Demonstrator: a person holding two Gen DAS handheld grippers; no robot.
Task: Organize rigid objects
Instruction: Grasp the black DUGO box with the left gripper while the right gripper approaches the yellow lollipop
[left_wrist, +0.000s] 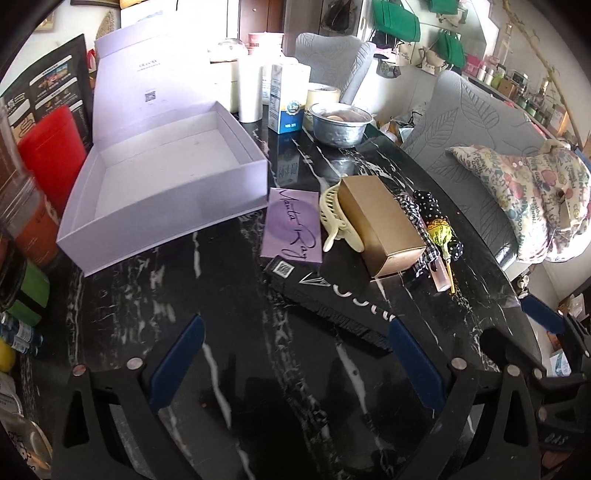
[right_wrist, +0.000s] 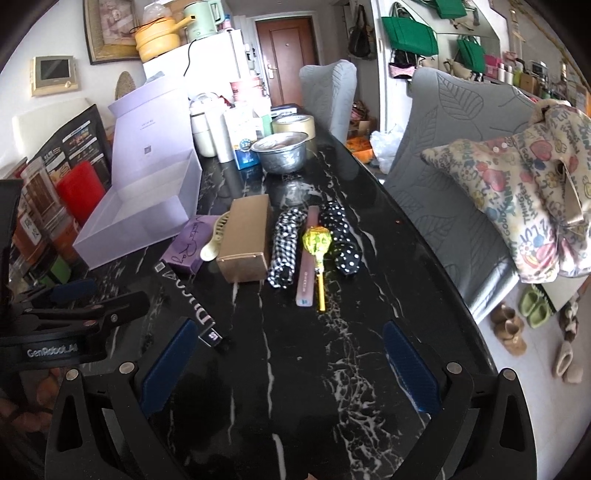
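Note:
An open lavender box (left_wrist: 166, 166) (right_wrist: 147, 206) with its lid upright stands at the left of the black marble table (left_wrist: 229, 295) (right_wrist: 362, 325). Beside it lie a purple "Manta Ray" box (left_wrist: 293, 227) (right_wrist: 192, 240), a cream hair claw (left_wrist: 336, 218) (right_wrist: 216, 240), a gold box (left_wrist: 380, 225) (right_wrist: 245, 236), a long black box (left_wrist: 332, 295) (right_wrist: 188, 295), a pink tube (right_wrist: 310, 254) and a lollipop (right_wrist: 317, 240). My left gripper (left_wrist: 295, 354) (right_wrist: 74, 314) hovers open near the black box. My right gripper (right_wrist: 290, 365) is open over bare table, holding nothing.
A metal bowl (left_wrist: 340, 125) (right_wrist: 282, 153), a milk carton (left_wrist: 288, 99), a tape roll (right_wrist: 295, 125) and cups crowd the far end. Checkered (right_wrist: 284, 243) and polka-dot (right_wrist: 340, 240) cloth items flank the tube. Grey chairs (right_wrist: 436, 184) with a printed pillow (right_wrist: 517, 206) line the right edge.

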